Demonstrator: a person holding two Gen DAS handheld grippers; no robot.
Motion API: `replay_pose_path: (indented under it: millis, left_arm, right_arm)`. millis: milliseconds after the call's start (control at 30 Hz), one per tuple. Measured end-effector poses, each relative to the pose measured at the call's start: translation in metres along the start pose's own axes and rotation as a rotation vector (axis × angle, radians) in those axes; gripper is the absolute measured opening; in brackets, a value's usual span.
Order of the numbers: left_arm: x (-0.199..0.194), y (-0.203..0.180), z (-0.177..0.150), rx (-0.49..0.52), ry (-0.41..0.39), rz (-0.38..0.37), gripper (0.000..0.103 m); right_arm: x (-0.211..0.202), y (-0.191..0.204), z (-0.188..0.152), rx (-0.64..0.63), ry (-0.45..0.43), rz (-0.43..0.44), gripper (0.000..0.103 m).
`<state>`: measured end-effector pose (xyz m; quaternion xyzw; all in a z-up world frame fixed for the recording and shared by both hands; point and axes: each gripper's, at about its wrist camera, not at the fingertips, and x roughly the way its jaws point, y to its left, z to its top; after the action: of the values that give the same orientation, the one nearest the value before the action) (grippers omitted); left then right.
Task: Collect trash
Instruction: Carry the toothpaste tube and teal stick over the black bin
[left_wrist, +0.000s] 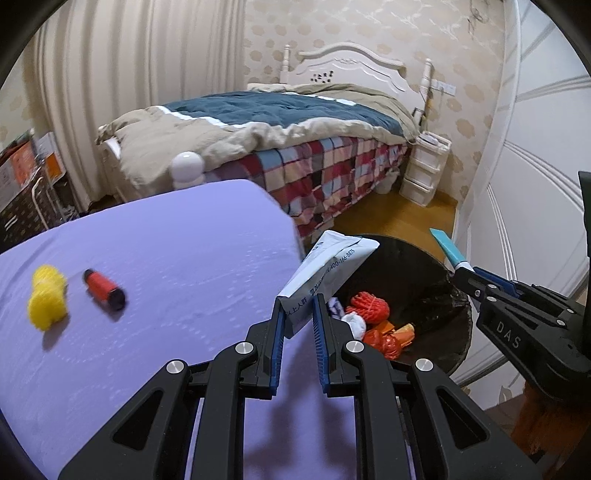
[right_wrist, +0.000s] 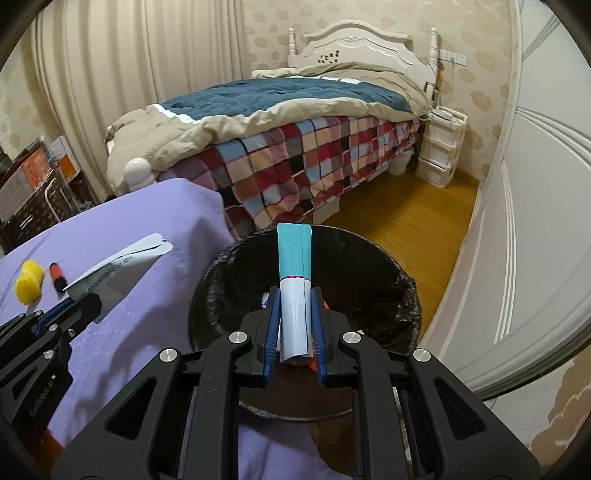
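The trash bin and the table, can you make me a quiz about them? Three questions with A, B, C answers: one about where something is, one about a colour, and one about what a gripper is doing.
1. Where is the yellow fluffy ball?
A. in the bin
B. on the purple table
C. on the bed

2. What colour is the top end of the tube?
A. teal
B. pink
C. brown

3. What is the left gripper doing?
A. hanging open
B. pinching the grey packet
C. holding the red marker

Answers:
1 B, it lies on the purple table beside the red marker.
2 A, the end past the right gripper is teal, over the black bin.
3 B, its pads clamp the grey packet.
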<state>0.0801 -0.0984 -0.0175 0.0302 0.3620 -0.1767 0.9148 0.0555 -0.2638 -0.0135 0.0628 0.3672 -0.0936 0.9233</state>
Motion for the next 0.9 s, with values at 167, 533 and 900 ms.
replay_pose_path:
  millis: [167, 533, 900]
  left_arm:
    - [0.02, -0.018, 0.007, 0.027, 0.027, -0.002, 0.016]
    - [0.048, -0.04, 0.019, 0.066, 0.056, 0.009, 0.016]
    - [0.057, -0.05, 0.019, 0.097, 0.072, 0.009, 0.02]
  right_arm:
    - [0.011, -0.014, 0.004, 0.023, 0.008, -0.007, 0.016]
    - [0.031, -0.033, 0.008, 0.058, 0.029, -0.011, 0.017]
    - [0.043, -0.045, 0.005, 0.082, 0.048, -0.011, 0.018]
